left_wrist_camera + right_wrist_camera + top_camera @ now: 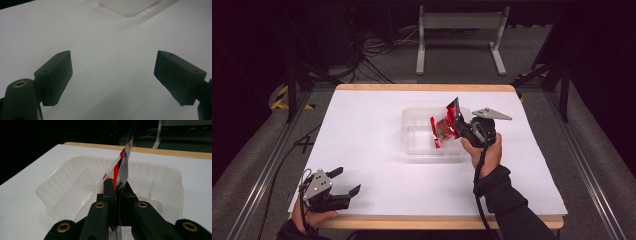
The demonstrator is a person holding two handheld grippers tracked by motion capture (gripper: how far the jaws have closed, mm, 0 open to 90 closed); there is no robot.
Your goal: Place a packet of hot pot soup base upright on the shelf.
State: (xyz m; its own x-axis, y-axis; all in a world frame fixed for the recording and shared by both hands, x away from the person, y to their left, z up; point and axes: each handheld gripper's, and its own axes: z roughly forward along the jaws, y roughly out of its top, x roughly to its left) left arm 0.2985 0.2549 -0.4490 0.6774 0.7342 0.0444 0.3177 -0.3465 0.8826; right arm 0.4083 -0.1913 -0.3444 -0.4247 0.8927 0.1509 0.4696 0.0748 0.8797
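A clear plastic tray (422, 150) (62, 180) stands on the white table, right of centre. My right gripper (457, 131) (119, 187) hovers over the tray's right side, shut on a red, black and white packet (444, 126) (122, 163). The packet stands on edge between the pads and sticks out above the tray. My left gripper (347, 181) (112, 75) rests at the table's near left corner, open, with nothing between its fingers (56, 75). A corner of the tray (130, 7) appears at the top of the left gripper view.
The white table (362, 125) has a wooden edge (427, 87) at the far side. Beyond it stand a grey metal frame (459, 30) and loose cables (377, 47) on the floor. Metal rails (267, 165) run along both sides of the table.
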